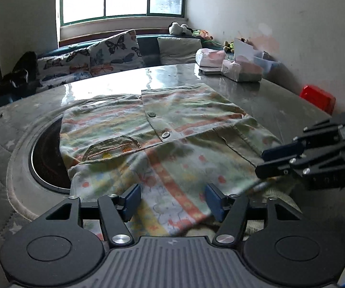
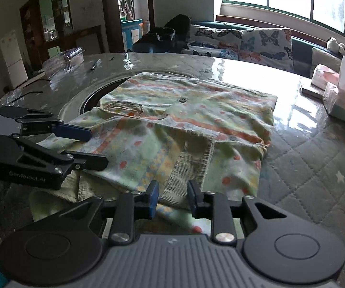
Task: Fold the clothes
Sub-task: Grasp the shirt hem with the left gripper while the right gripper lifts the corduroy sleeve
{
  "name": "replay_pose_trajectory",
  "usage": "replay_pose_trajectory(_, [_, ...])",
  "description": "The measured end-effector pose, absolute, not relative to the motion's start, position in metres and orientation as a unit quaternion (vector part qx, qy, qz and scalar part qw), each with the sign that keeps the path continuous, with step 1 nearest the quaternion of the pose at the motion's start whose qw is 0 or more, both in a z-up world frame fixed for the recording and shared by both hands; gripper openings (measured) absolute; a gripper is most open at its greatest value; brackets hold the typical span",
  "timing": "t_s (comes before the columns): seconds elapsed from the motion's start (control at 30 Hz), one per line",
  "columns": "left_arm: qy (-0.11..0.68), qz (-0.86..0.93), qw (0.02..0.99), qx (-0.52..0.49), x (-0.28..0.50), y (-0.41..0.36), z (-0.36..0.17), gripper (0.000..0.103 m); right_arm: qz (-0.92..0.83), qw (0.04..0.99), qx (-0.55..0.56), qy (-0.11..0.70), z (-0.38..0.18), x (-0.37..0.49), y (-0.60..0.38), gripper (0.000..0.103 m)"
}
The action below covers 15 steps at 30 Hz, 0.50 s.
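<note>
Shirt half-folded, both grippers at its near edge

Spread across the grey marble table [image 1: 280, 100], partly over the round black inset burner [image 1: 45, 158], lies the pale green patterned button shirt [image 1: 162, 129]. Left gripper [image 1: 172, 201] hovers with fingers spread over the near hem; right gripper [image 2: 172, 200] likewise straddles the ribbed cuff [image 2: 189, 168], unpinched. Closing too shallowly could catch one layer and drag the fold askew.
</note>
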<state>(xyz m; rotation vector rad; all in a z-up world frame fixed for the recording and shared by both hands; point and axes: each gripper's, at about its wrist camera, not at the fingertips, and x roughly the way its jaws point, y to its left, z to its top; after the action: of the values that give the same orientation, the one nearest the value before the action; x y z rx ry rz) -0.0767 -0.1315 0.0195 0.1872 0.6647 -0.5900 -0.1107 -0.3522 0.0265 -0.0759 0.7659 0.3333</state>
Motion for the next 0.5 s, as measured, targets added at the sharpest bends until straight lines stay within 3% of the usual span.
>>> replay_pose_trajectory(0.5, [0.361,-0.276,0.890,0.038,-0.112,-0.105,0.048,0.070,0.157,0.915,-0.064,0.366,0.035,-0.139,-0.363,0.042])
